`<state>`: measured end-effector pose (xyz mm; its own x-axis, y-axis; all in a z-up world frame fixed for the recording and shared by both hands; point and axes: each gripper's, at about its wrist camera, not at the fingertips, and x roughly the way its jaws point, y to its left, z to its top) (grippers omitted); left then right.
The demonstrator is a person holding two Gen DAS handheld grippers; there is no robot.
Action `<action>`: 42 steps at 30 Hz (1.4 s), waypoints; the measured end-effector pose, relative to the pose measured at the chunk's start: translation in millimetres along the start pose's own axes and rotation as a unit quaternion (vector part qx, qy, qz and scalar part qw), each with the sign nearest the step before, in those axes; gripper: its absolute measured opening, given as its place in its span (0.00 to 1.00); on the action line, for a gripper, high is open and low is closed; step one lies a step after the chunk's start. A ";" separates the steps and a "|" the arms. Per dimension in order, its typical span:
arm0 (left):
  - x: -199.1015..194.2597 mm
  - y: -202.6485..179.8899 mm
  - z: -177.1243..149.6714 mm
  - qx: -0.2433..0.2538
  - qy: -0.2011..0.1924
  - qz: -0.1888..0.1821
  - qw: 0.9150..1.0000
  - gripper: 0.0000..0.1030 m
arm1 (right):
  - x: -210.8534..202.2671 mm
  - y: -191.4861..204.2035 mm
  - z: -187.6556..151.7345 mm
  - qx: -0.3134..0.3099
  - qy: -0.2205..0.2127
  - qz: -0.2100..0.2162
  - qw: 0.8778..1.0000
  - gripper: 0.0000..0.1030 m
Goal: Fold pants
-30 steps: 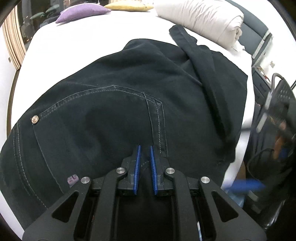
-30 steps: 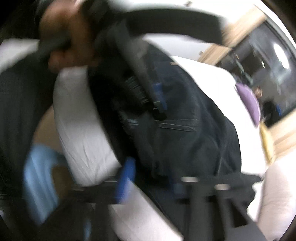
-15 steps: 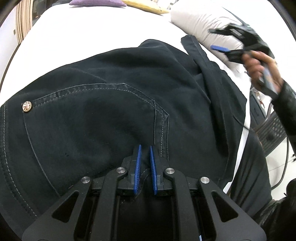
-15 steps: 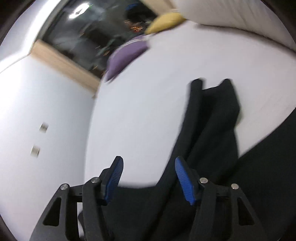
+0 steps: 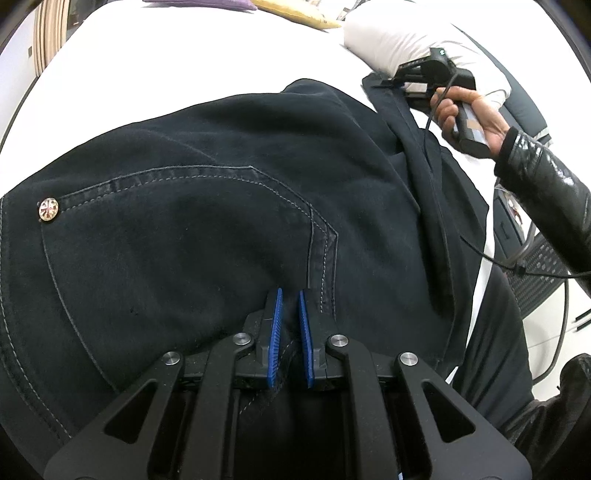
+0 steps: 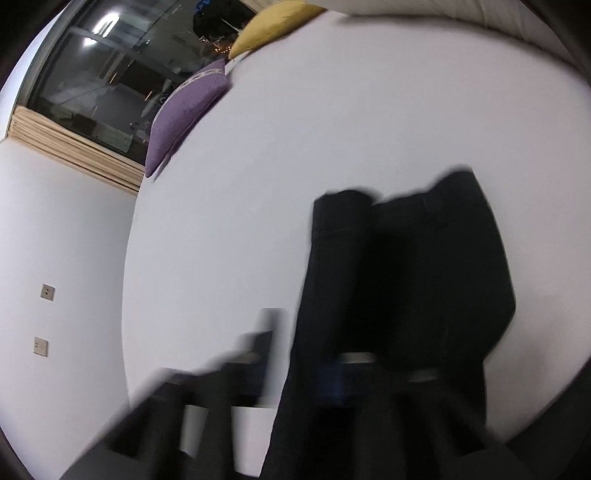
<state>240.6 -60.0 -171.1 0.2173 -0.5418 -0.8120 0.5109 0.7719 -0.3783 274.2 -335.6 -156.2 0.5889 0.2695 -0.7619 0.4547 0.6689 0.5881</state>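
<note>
Dark denim pants (image 5: 221, 221) lie spread on a white bed (image 5: 184, 55), back pocket up, with a metal rivet (image 5: 48, 209) at the left. My left gripper (image 5: 290, 314) is shut on the fabric beside the pocket seam at the near edge. My right gripper (image 5: 397, 83), held in a person's hand (image 5: 465, 107), sits at the far leg end by the white duvet. In the blurred right wrist view the pants leg (image 6: 424, 277) runs down into my right gripper (image 6: 332, 376), whose jaws appear shut on the cloth.
A rolled white duvet (image 5: 399, 37) lies at the bed's far right. A purple pillow (image 6: 184, 110) and a yellow pillow (image 6: 273, 22) sit at the head by a dark window. A black perforated chair or basket (image 5: 535, 269) stands off the bed's right side.
The right gripper swung from beside the bed to the far leg end and its jaws closed there. The left gripper kept its grip while its view rolled slightly.
</note>
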 end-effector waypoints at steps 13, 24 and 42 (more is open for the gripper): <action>-4.2 -8.6 -4.9 0.012 0.000 0.031 0.999 0.10 | -207.2 -151.8 -93.7 0.134 -0.193 0.004 0.972 0.04; -3.3 -38.4 3.8 0.015 0.016 0.074 0.997 0.10 | -194.8 -237.5 -146.4 0.271 -0.193 0.020 0.943 0.08; -13.9 -62.1 -22.0 0.022 -0.005 0.096 0.995 0.10 | -249.4 -245.8 -152.1 0.221 -0.187 -0.108 0.951 0.37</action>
<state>187.6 -93.2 -146.0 0.3226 -0.3886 -0.8631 0.4944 0.8467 -0.1964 -86.2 -461.9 -152.0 0.6078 -0.1619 -0.7774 0.7807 0.3010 0.5477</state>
